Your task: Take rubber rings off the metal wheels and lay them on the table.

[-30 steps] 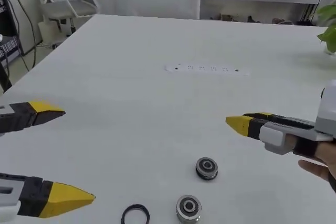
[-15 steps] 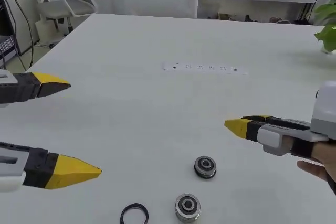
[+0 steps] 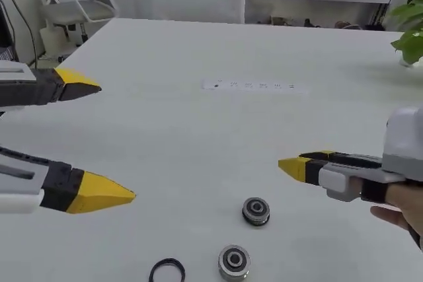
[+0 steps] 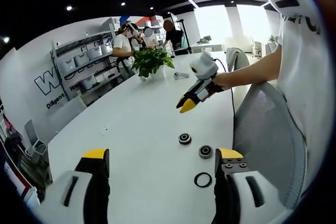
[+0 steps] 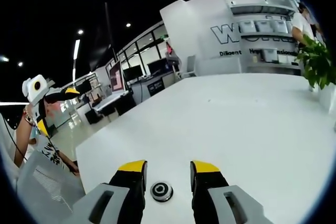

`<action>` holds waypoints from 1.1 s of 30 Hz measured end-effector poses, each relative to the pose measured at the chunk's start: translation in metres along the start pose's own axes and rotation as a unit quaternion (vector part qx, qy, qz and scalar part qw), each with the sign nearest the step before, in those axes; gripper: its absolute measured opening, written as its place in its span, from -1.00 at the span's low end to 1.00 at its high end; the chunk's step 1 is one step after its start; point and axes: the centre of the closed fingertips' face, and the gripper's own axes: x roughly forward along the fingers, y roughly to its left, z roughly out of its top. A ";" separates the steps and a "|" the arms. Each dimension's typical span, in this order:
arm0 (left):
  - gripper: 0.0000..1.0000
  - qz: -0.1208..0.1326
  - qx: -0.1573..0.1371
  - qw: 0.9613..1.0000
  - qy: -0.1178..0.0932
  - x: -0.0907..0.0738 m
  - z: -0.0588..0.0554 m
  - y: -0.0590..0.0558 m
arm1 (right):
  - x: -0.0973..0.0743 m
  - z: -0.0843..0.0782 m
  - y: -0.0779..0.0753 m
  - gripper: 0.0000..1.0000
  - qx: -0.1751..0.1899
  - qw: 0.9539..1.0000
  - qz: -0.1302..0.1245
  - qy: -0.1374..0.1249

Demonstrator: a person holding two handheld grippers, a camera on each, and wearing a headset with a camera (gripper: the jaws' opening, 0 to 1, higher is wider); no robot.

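Fingers spread and empty on left gripper (image 3: 116, 141) and right gripper (image 5: 166, 167). Two round metal wheels (image 3: 256, 211) and loose black rubber ring (image 3: 166, 271) lie lower centre on matte white desk (image 3: 198, 130). White power strip (image 3: 254, 86) sits above them, upper centre.

The table (image 3: 185, 137) has lots of open room in the middle. Down at 6 o'clock sit a near wheel (image 3: 234, 261), a far wheel (image 3: 256, 211) and a ring (image 3: 166, 271). A power strip (image 3: 251, 85) lies flat at 12 o'clock, a plant (image 3: 411, 34) at 2.
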 end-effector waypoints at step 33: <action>0.50 -0.084 0.038 0.995 -0.041 0.078 0.032 -0.002 | 0.011 -0.034 0.000 -0.37 -0.039 0.997 0.014 0.073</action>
